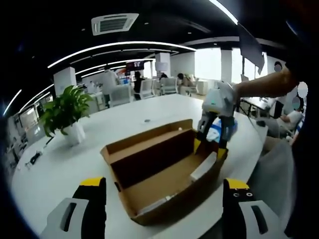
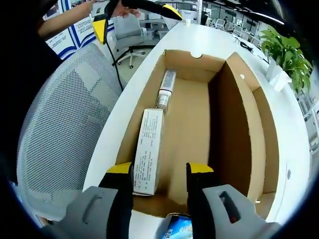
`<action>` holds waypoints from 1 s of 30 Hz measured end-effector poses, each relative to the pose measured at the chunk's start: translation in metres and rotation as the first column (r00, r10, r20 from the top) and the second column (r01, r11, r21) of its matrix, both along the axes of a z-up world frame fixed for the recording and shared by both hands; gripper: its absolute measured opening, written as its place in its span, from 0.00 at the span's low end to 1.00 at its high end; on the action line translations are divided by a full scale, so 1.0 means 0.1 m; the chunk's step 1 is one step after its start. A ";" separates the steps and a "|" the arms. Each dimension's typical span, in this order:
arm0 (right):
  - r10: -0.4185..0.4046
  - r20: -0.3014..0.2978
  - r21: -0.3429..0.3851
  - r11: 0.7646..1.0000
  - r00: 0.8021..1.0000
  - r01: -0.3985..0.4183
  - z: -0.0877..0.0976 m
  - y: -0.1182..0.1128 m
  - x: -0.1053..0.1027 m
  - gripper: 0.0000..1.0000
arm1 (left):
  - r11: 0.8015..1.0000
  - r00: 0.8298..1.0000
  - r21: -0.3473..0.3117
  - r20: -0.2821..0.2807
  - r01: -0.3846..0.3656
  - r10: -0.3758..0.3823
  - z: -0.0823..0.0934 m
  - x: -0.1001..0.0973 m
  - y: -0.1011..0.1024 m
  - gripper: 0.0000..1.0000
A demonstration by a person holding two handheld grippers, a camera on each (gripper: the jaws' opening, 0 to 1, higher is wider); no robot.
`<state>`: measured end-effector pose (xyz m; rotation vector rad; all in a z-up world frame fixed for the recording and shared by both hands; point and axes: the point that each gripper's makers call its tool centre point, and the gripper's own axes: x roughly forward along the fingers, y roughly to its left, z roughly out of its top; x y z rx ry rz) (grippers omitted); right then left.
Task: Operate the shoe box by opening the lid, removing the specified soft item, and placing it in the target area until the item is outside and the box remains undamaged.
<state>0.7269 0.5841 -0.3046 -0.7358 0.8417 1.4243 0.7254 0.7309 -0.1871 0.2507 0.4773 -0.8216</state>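
Left gripper view looks across a white tabletop (image 1: 60,164) at the open cardboard shoe box (image 1: 164,172), its lid flap standing up along the far side. The left hand-held gripper (image 1: 164,201) hangs before the box, jaws wide apart and empty. The right hand-held gripper (image 1: 213,130) hovers at the box's far end, also spread and empty. Inside lie a long white carton (image 2: 148,149) and a tube (image 2: 166,88) along one wall. A potted plant (image 1: 65,112) stands well apart.
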 end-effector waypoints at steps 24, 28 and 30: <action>-0.026 0.018 0.005 1.000 0.999 0.026 -0.05 -0.01 -0.03 0.16 | 1.000 1.000 0.011 0.008 -0.015 0.015 -0.04 -0.01 0.07 0.96; -0.041 0.021 0.014 0.999 0.999 0.041 -0.04 0.00 -0.02 0.16 | 1.000 1.000 0.010 0.009 -0.016 0.016 -0.04 -0.01 0.08 0.96; -0.040 0.028 0.020 0.999 0.999 0.039 -0.02 0.01 -0.02 0.16 | 1.000 1.000 0.009 0.010 -0.017 0.017 -0.03 -0.01 0.08 0.96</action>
